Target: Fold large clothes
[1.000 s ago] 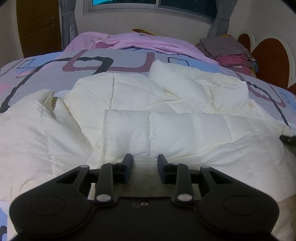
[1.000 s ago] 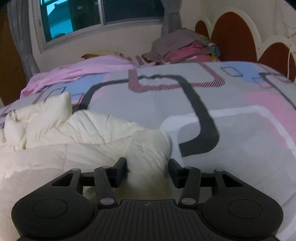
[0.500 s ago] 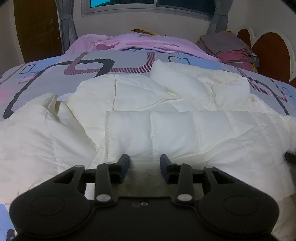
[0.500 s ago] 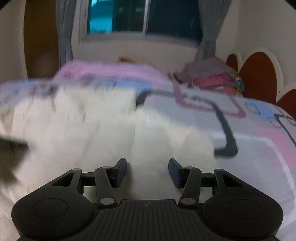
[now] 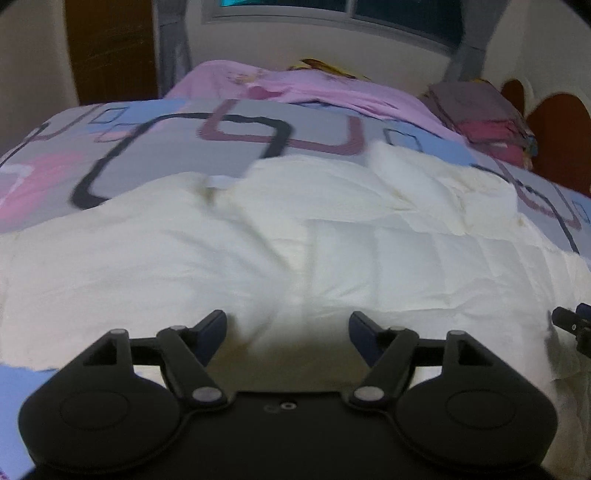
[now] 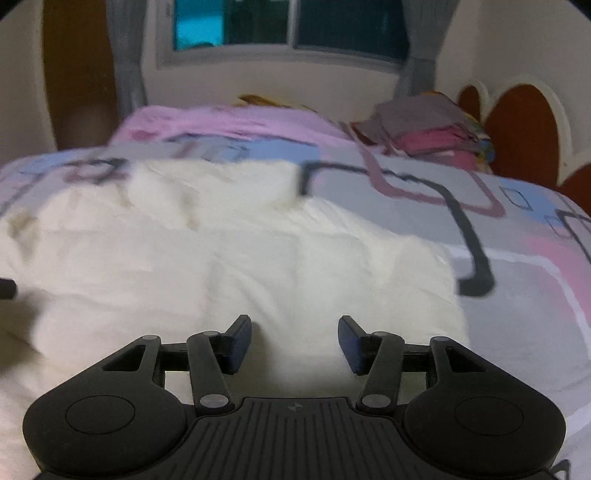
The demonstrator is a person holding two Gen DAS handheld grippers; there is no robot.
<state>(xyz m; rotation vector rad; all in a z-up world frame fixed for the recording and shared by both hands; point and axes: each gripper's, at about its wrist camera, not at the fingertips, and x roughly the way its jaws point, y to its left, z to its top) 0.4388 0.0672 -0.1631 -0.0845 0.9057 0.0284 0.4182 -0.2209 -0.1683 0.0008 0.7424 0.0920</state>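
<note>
Left wrist view, near to far: left tool (image 5: 288, 326) has its jaws spread wide with nothing between them, hovering low over the near edge of the cream puffer jacket (image 5: 332, 251). Right wrist view shows the same: right tool (image 6: 294, 339) jaws wide apart, empty, just above the jacket's near right part (image 6: 258, 266).

The jacket lies spread across the bed (image 5: 173, 147), on the patterned cover, bunched at the far side. One quilted panel sits folded over the body, its edge running down the middle in the left view.

Step, as I read it: between grasps. Both tools free, one fold looks laid, the rest not done.

Next move calls for:
- picking a fresh grip point, probably the near hem or a side edge
- closing on the padded fabric deep enough that the slippery shell doesn't slide out
- both tools lifting together so the bulk folds flat rather than rolling

Hard to make out:
- both views are motion-blurred, so seams and zip are unclear
- sleeves and collar can't be told apart in the far lump
- the near hem is hidden under both tool bodies
- the jacket's left edge runs out of the right view
- a dark bit at the right edge of the left view is likely the right tool, cut off

Farther back: pink blanket (image 6: 229, 122), a stack of folded clothes (image 6: 428, 129) by the headboard (image 6: 524, 125), and the window (image 6: 291, 22).
</note>
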